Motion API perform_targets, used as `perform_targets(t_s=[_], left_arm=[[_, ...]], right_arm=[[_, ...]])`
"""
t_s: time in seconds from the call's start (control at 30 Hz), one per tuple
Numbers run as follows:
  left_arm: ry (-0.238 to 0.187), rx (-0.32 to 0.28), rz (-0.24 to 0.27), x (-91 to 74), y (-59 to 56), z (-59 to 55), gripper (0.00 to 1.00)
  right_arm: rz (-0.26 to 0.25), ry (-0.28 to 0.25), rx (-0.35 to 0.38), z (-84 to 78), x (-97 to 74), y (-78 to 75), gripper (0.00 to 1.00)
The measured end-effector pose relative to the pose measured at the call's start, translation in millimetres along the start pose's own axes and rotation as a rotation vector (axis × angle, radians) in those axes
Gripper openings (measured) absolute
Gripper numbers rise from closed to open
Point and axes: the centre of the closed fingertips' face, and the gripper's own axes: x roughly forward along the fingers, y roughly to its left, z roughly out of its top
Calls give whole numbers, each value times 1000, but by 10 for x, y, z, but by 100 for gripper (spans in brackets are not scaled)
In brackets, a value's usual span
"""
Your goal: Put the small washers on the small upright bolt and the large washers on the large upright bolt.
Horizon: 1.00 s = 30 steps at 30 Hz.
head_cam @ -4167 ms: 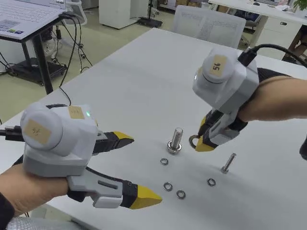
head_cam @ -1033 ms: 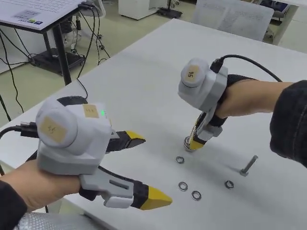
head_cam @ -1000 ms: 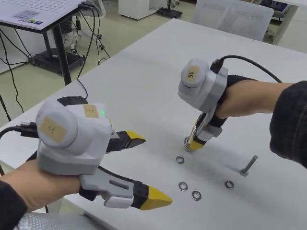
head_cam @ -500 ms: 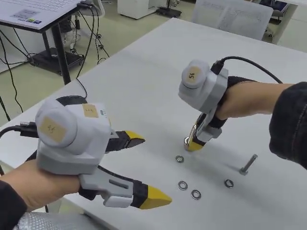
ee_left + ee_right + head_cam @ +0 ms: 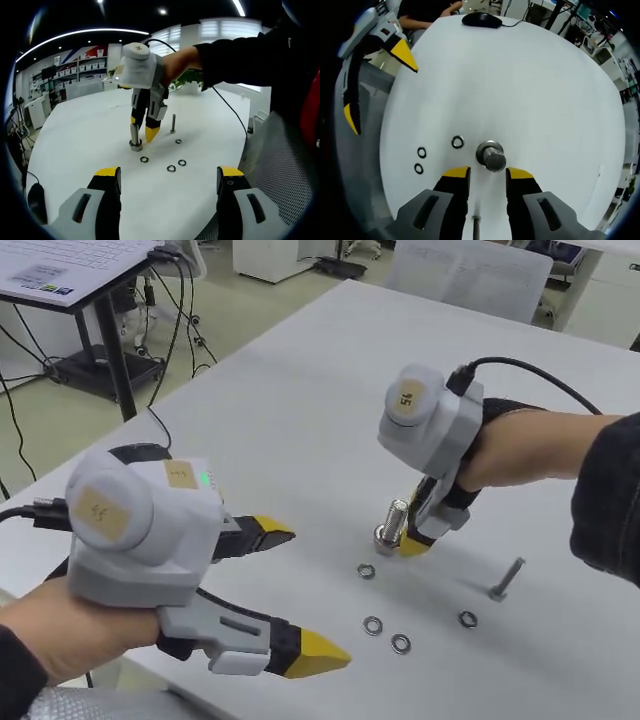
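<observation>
The right gripper (image 5: 412,543) has been drawn back from the large upright steel bolt (image 5: 392,523), jaws narrowly parted and empty; the left gripper (image 5: 295,592) is held wide open, empty.

head: high, tilted down | left gripper view: low, far back | right gripper view: close, straight down | shared: big bolt (image 5: 392,522) just ahead of right jaws

You have the large bolt (image 5: 392,523) standing upright, silver and threaded, the slim small bolt (image 5: 506,579) upright well to its right, and four small washers (image 5: 366,570) lying flat nearer you, one close by the large bolt, one near the small
</observation>
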Motion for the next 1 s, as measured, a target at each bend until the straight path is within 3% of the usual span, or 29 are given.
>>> perform_targets(t_s=[0.17,0.4,0.77,1.0], left_arm=[[1,3,-1,0,-7,5,78],[-2,9,-3,-6,-16,20,78],[-5,15,-1,-9,-14,37,77],[-3,15,-1,-6,-3,36,76]], right_arm=[[4,-2,3,-35,-2,34,29],[21,-23,8,-47,5,207,28],[51,-48,-5,72,88,391,26],[38,-67,-21,186,147,381,22]])
